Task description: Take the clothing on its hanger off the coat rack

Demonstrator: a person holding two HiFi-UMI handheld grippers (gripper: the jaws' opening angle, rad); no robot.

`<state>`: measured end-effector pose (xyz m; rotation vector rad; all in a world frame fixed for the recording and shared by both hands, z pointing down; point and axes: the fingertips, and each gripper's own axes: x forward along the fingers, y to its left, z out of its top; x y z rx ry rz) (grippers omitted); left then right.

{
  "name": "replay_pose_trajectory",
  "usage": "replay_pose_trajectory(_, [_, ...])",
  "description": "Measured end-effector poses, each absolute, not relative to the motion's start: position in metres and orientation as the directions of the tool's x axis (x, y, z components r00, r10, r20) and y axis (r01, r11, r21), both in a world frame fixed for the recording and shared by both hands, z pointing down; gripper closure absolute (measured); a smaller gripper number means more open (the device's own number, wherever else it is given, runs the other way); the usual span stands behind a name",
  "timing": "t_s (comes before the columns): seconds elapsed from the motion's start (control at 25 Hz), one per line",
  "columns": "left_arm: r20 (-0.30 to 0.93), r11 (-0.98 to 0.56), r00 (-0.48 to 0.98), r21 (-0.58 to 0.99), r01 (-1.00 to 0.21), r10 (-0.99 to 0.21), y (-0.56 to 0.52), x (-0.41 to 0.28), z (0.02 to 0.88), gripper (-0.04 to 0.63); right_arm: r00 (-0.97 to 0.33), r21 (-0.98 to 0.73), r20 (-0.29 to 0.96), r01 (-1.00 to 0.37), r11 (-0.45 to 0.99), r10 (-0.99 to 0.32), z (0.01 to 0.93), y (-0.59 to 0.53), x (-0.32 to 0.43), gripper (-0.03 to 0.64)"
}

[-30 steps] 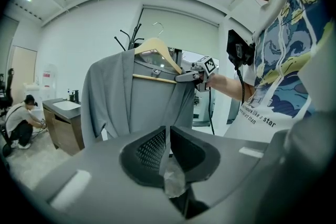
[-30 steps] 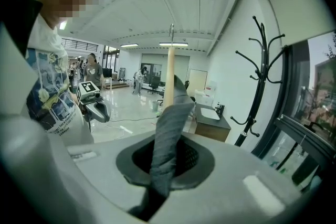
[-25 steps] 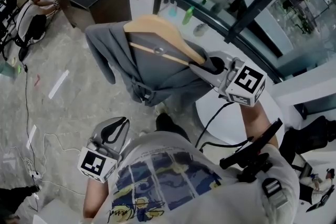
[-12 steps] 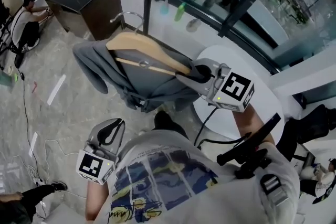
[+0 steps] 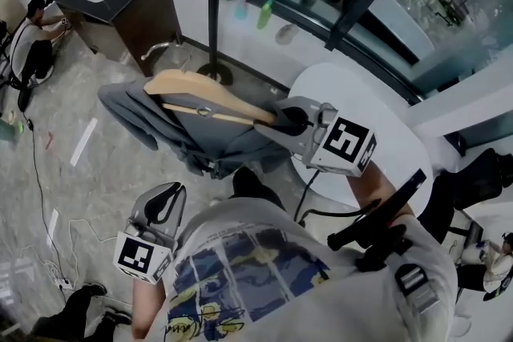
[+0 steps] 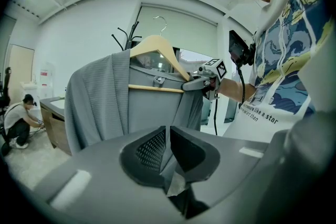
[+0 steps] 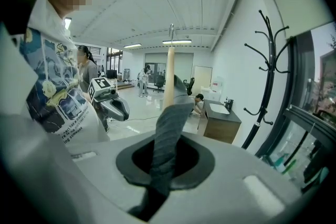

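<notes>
My right claw (image 5: 282, 121) is clamped hard on the shoulder of the grey garment (image 5: 200, 142), just where the cloth drapes over the end of the wooden hanger (image 5: 200, 86). The jaws are almost together, with a fold of grey knit squeezed between them. The garment hangs on its hanger in mid-air in front of me, clear of the black coat rack (image 5: 213, 4), which stands apart by the white wall. The hanger's wire hook (image 6: 160, 22) touches nothing. My left claw (image 5: 164, 203) sits low by my hip, jaws closed and empty, pointing toward the garment. A round white table (image 5: 385, 116) lies under my right arm.
</notes>
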<state>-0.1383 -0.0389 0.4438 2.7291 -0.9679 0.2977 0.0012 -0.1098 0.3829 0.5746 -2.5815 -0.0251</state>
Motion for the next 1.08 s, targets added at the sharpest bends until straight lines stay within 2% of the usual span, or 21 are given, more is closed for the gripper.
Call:
replay_pose_trajectory(0.8, [0.269, -0.764, 0.770, 0.154, -0.627, -0.578, -0.041, -0.131, 0.445, 0.565, -0.779, 0.122, 0.493, -0.378, 0.918, -0.386, 0.391, -0.101, 0.000, 0.600])
replay_pose_trajectory(1.08, [0.262, -0.770, 0.777, 0.156, -0.619, -0.572, -0.042, -0.128, 0.448, 0.565, -0.792, 0.116, 0.468, -0.384, 0.916, -0.391, 0.395, -0.103, 0.001, 0.600])
